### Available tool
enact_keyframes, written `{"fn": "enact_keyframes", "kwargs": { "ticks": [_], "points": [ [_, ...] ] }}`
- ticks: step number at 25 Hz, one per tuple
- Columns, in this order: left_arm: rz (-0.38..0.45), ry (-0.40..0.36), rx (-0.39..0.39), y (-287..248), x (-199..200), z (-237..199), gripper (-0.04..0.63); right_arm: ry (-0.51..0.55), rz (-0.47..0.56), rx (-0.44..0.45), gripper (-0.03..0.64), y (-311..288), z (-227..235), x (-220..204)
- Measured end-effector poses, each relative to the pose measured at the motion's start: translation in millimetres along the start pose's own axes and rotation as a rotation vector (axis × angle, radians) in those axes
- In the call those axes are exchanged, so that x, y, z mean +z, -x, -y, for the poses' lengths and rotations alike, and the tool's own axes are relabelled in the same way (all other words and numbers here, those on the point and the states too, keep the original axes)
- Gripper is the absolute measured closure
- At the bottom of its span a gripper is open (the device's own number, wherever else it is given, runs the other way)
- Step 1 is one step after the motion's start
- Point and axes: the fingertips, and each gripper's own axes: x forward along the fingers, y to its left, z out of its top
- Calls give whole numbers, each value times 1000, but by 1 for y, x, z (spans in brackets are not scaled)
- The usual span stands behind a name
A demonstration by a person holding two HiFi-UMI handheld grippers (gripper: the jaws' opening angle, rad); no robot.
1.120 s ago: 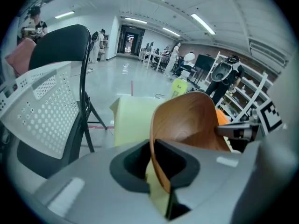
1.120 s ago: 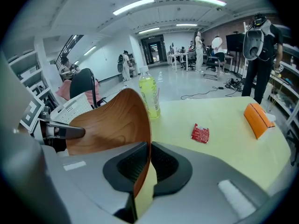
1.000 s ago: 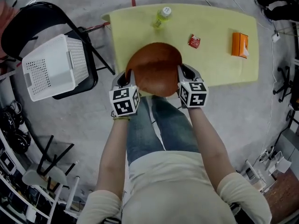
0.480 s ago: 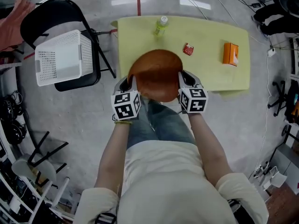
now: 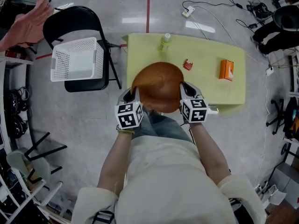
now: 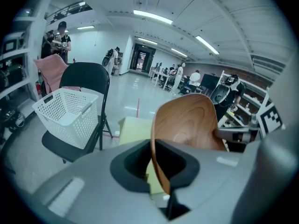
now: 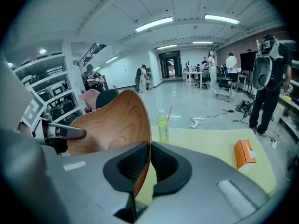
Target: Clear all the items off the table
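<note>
Head view has the bowl (image 5: 159,87) in the air over the near edge of the table (image 5: 233,97), higher than a second ago. The left gripper (image 5: 133,94) is clamped on its left rim and the right gripper (image 5: 184,89) on its right rim. The bottle (image 5: 164,41), packet (image 5: 187,65) and box (image 5: 226,70) lie on the table as before. The basket (image 5: 77,59) on the chair (image 5: 88,80) now shows nearer the picture's middle
</note>
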Motion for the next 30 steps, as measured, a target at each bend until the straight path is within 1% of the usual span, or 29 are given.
{"fn": "enact_keyframes", "kwargs": {
  "ticks": [4,10,17,21,25,30],
  "points": [
    [28,21,18,21,3,3,561,28,18,20,595,16,-8,10],
    [67,33,41,50,4,5,561,61,36,56,597,36,-21,18],
    [95,85,83,76,2,-2,561,98,46,104,598,45,-40,31],
    [111,94,108,90,6,-20,561,105,51,143,598,43,-61,36],
    [131,113,130,102,11,-47,560,131,58,177,600,35,-90,47],
    [148,121,130,112,26,-90,560,137,81,182,601,19,-132,70]
  ]
}}
